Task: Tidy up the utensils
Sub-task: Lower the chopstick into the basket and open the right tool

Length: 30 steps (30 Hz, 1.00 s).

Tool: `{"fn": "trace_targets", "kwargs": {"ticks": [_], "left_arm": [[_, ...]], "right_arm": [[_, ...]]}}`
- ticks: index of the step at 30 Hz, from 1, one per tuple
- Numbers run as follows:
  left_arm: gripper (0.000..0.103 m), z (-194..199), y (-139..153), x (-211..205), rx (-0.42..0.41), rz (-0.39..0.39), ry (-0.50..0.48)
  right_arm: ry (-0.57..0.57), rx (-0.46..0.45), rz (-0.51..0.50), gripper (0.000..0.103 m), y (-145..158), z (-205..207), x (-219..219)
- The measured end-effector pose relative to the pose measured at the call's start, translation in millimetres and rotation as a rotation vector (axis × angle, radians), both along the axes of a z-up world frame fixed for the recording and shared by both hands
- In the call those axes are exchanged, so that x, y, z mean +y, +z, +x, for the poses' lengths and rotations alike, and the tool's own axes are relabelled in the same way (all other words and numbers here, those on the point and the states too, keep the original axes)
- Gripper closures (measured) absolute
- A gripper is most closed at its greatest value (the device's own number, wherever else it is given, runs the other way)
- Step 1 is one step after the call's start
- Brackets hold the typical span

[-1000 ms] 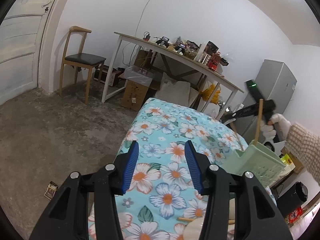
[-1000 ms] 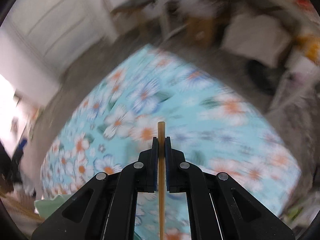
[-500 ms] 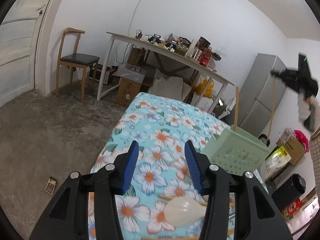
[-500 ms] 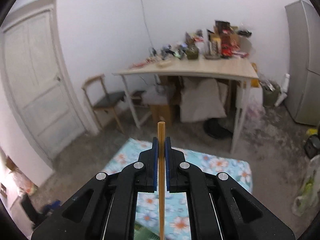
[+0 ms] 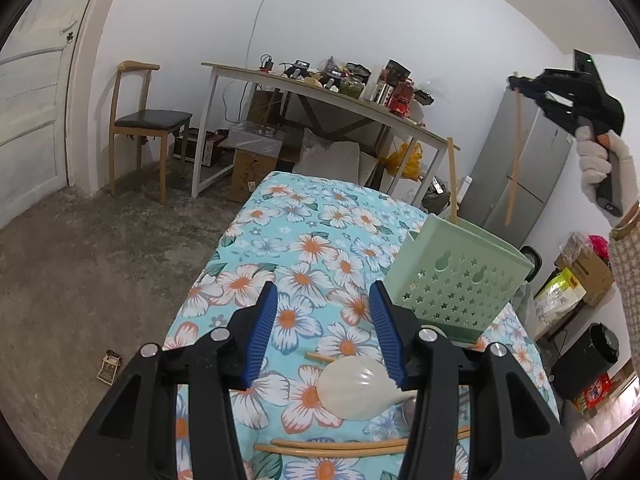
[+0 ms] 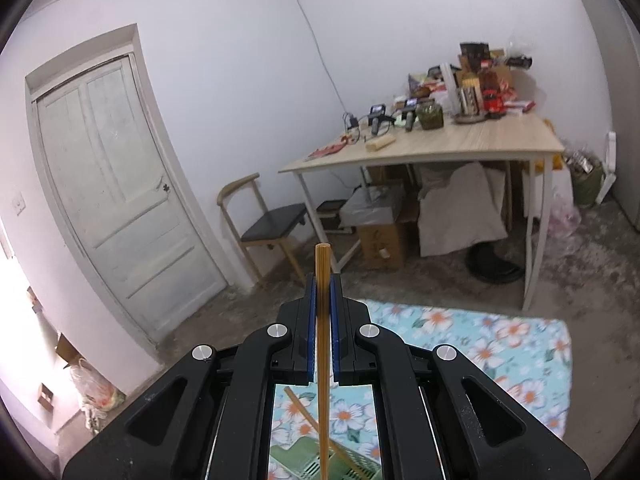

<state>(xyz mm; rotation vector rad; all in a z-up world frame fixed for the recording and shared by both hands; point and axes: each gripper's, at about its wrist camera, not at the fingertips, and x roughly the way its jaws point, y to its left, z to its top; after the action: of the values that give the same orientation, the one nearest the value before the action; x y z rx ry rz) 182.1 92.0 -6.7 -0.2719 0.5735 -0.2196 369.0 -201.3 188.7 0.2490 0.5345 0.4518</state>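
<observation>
My right gripper (image 6: 323, 280) is shut on a wooden chopstick (image 6: 322, 360) that hangs straight down. In the left wrist view the right gripper (image 5: 516, 82) holds that chopstick (image 5: 514, 160) high above the green perforated basket (image 5: 456, 284), which has one chopstick (image 5: 452, 180) standing in it. The basket (image 6: 320, 460) also shows below the right gripper. My left gripper (image 5: 322, 332) is open and empty, low over the floral tablecloth (image 5: 304, 240). A translucent spoon (image 5: 356, 384) and two chopsticks (image 5: 332, 446) lie on the cloth just in front of it.
A wooden desk (image 5: 320, 88) loaded with clutter stands behind the table, with boxes under it. A chair (image 5: 148, 120) stands by a white door (image 6: 120, 200). A grey fridge (image 5: 520, 168) is at the right. Bags and boxes (image 5: 576, 280) sit on the floor right.
My right gripper has lifted the chopstick higher and levelled out, now above the basket. My left gripper has dropped back a little, bringing the spoon and loose chopsticks into view.
</observation>
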Motion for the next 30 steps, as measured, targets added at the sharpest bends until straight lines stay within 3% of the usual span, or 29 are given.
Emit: {"fn": "trace_targets", "kwargs": {"ticks": [12,15,18,26,30], "left_arm": [[0.057,-1,-4,9,0.004,-0.009,-0.001],[0.057,-2,-4,12,0.008,-0.018,0.001],[0.057,-5,-3,12,0.008,-0.024,0.000],[0.057,-14,6,11,-0.008,-0.031,-0.012],[0.057,-19,9,9,-0.006,-0.029,-0.030]], "right_arm": [[0.001,0.067,-0.089,0.098,-47,-8,23],[0.004,0.083,-0.107,0.094,-57,-14,26],[-0.002,0.091,-0.116,0.079,-63,-22,26],[-0.058,0.038,-0.046,0.070,-48,-65,1],[-0.098,-0.031,-0.044,0.051,-41,-115,-11]]}}
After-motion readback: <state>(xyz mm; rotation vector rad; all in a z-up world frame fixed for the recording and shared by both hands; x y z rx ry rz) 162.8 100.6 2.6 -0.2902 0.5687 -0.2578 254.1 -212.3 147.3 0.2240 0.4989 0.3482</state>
